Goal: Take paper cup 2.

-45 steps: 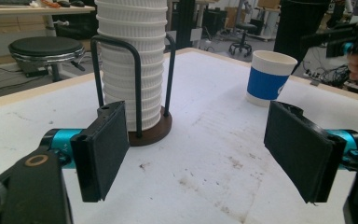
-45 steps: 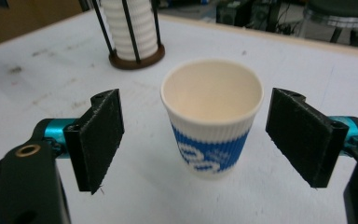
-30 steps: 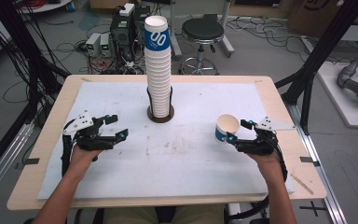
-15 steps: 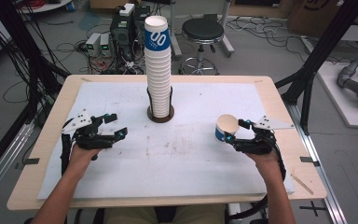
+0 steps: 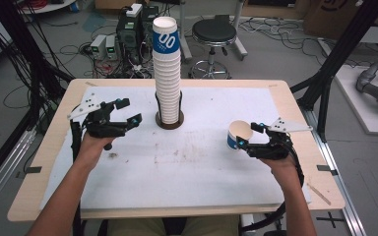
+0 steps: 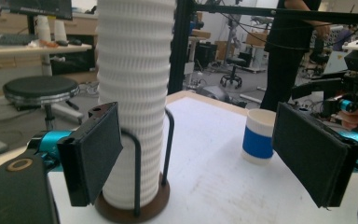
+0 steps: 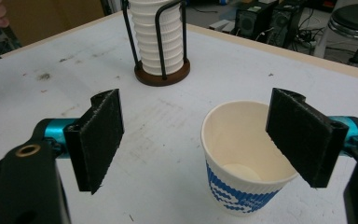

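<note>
Two grippers over the table (image 5: pixel 128 206): left gripper (image 5: pixel 126 111) w/ jaws just widened, empty, near cup stack (image 5: pixel 167 73). Right gripper (image 5: pixel 248 136) open, one pad inside the paper cup (image 5: pixel 238 135), unpinched, standing right of stack.

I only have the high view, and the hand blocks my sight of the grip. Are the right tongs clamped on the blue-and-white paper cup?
Observer: No. In the right gripper view the right tongs stand open around the blue-and-white paper cup; one pad is clearly apart from its wall.
Operator: Anything inside it?
Observer: It's empty; its bare bottom shows.
Operator: And the left tongs?
Observer: The left tongs have just been opening, with nothing between them. The tall stack of white ribbed paper cups in its dark wire holder stands just beyond.
</note>
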The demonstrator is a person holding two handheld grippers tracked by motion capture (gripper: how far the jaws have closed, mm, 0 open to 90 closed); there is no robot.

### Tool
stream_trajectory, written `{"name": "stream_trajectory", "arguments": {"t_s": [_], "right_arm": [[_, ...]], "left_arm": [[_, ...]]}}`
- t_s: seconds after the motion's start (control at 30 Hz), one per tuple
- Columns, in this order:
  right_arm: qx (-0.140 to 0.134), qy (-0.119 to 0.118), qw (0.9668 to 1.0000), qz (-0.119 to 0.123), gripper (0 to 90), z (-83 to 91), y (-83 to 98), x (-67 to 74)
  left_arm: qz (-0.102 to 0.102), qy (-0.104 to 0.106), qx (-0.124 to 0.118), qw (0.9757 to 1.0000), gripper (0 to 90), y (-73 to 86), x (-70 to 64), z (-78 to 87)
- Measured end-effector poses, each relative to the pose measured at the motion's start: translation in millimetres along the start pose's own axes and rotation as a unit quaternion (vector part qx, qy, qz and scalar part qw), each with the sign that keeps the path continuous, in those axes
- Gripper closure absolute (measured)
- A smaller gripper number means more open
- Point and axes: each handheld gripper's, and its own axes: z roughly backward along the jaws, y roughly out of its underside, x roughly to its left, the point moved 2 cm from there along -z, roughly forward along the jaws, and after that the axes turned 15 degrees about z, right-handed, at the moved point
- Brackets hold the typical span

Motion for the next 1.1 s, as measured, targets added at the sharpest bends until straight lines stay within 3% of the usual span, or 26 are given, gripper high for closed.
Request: {"name": "stream_trajectory", "arguments": {"t_s": [0.17, 0.53, 0.67, 0.87, 1.1], "right_arm": [[0.004, -0.006, 1.0, 0.004, 19.6, -1.0, -5.2, -1.0], [0.003, -0.018, 0.9998, 0.012, 19.5, -1.2, -16.0, -3.1], [0.007, -0.019, 0.9997, 0.012, 19.5, -2.0, -16.8, -3.8], [0.004, -0.021, 0.9997, 0.013, 19.6, -2.0, -19.6, -6.0], [0.005, -0.028, 0.9993, 0.023, 19.5, -4.9, -30.4, -7.6]], "left_arm": [[-0.016, 0.006, -0.002, 0.9998, 16.1, -20.2, -1.2, -17.9], [-0.007, 0.003, -0.002, 1.0, 16.1, -55.8, 12.1, -55.2], [-0.016, -0.009, 0.004, 0.9998, 16.2, -68.2, 15.9, -70.4], [-0.02, -0.026, 0.001, 0.9995, 16.1, -75.8, 23.4, -87.6], [-0.019, -0.023, 0.006, 0.9995, 16.1, -80.2, 26.0, -101.9]]}}
